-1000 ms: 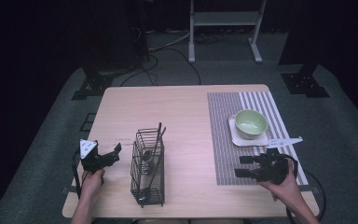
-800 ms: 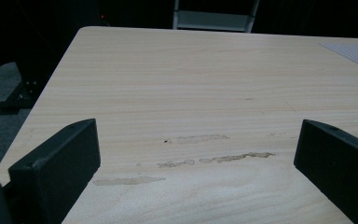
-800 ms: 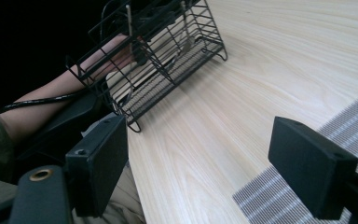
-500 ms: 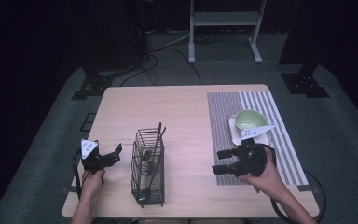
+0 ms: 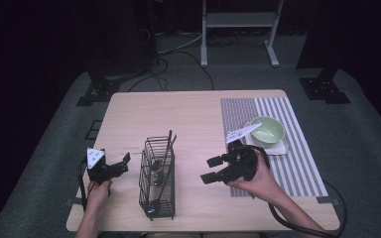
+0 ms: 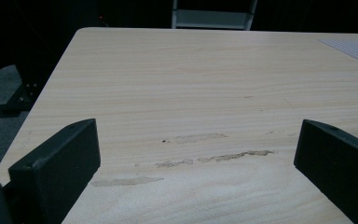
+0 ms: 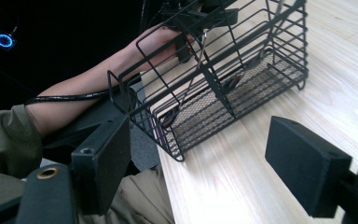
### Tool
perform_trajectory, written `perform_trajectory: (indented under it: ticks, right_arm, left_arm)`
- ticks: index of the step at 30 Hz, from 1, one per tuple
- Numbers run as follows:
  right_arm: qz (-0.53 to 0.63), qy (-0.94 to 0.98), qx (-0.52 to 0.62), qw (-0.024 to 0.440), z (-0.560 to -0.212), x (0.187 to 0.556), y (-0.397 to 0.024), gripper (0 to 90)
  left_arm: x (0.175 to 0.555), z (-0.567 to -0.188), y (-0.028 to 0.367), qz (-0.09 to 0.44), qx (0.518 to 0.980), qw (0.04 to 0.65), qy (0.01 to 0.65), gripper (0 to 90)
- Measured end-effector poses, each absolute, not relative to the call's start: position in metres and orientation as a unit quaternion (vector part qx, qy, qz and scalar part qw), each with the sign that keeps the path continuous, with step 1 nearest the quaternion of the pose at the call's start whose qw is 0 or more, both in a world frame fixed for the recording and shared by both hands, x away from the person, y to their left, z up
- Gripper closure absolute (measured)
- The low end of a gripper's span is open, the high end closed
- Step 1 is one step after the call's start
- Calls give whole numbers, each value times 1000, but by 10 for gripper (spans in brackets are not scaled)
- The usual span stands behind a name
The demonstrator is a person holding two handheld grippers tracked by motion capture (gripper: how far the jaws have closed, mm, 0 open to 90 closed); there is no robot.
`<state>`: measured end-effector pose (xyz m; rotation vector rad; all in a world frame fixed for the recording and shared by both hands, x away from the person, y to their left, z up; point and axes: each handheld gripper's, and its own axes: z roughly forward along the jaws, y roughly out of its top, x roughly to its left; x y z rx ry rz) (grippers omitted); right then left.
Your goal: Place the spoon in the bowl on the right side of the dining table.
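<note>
Wire basket (image 5: 158, 177): black, upright on the table (image 5: 188, 114), utensils inside. Right claw (image 5: 217, 168): right of the basket, near it, jaws wide, empty. Left claw (image 5: 121, 163): left of the basket, wide, empty.

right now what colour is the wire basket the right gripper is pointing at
Black, a wire basket with a mesh floor; the right gripper view shows it best.
</note>
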<state>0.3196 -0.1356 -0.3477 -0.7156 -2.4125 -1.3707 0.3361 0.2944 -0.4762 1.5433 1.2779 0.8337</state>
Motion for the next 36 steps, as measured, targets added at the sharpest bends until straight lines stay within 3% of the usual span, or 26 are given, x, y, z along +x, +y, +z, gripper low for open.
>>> perform_trajectory:
  ticks: [18,36]
  right_arm:
    - [-456,-848,-231,142,-341,342,-90,335]
    - [-442,-851,-238,155,-346,358,-60,544]
  left_arm:
    - [336,-476,292,342,636,461,515,0]
    - [336,-476,292,343,638,460,513,0]
